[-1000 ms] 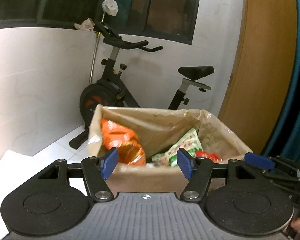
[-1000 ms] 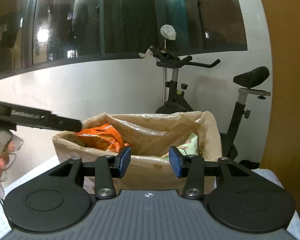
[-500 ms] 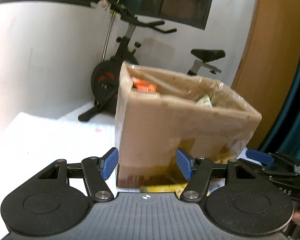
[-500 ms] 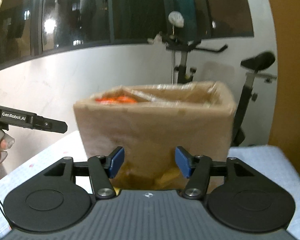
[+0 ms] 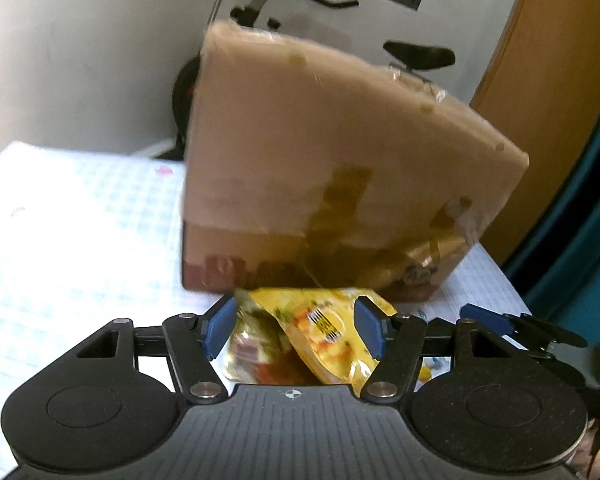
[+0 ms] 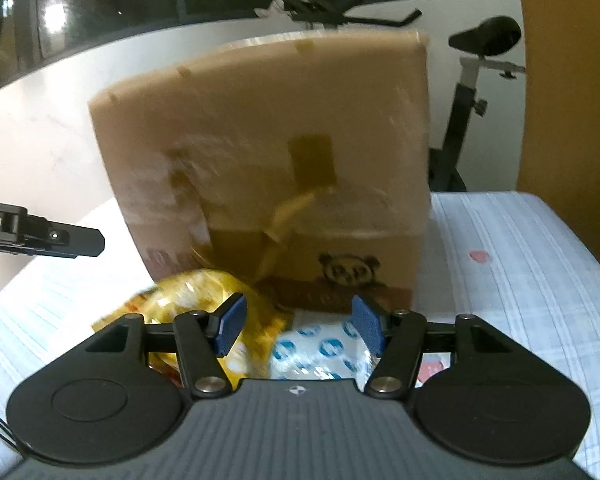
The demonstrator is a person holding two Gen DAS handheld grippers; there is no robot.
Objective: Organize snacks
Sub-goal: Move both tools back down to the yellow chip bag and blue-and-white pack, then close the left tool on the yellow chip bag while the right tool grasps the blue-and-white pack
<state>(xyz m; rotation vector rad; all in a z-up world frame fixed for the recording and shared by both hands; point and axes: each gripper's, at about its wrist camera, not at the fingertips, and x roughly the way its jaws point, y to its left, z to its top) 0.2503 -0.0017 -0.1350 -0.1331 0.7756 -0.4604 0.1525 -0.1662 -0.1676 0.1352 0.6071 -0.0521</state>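
Nearest the left tool [image 5: 296,328], a yellow snack packet [image 5: 320,332] lies on the table [image 5: 80,220] between the two blue pads, which stand apart on either side of it without pressing on it; the jaws are partly open and have just been opening a little. The printing on the packet is too blurred to read.

In the right wrist view, the right tool [image 6: 298,326] hangs over a white packet with blue round marks [image 6: 320,354], which lies between and below its pads. The yellow snack packet [image 6: 188,300] lies just beside it on the left, partly behind the left pad. These jaws are also partly open and grip nothing; they have just been opening wider, though most of that came a little sooner.

The left tool's side arm [image 6: 44,236] reaches in from the left edge of this view, with the letters "ot.AI" showing at the edge.

Just behind both packets stands a cardboard box [image 5: 332,168] wrapped in clear film, with a panda face [image 6: 348,270] printed low on its front and brown tape patches above.

Beyond the table, an exercise bike [image 6: 484,64] stands against a white wall.
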